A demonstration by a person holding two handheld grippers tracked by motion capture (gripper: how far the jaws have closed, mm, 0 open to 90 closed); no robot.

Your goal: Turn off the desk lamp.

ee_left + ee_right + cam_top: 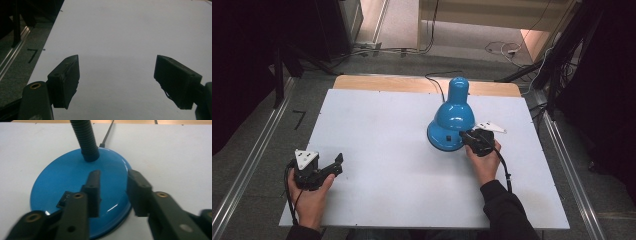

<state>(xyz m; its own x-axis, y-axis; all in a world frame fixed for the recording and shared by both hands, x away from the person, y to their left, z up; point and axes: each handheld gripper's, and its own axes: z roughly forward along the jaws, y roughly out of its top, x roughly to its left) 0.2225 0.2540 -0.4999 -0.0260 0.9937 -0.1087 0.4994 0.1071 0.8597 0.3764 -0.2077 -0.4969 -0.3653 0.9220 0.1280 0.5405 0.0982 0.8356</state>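
White tabletop point(377, 150) lies bare around left fingers point(67, 80), apart; right fingers point(93, 192) gape over lamp base point(62, 177).

A white tabletop point(377, 130) carries a blue desk lamp point(453, 117), which stands right of the middle and towards the far edge. The lamp's round base point(75, 182) rests flat on the white surface. Behind the lamp, a strip of bare wood point(377, 82) runs along the far edge, and the lamp's black cord point(434, 82) trails back over it.
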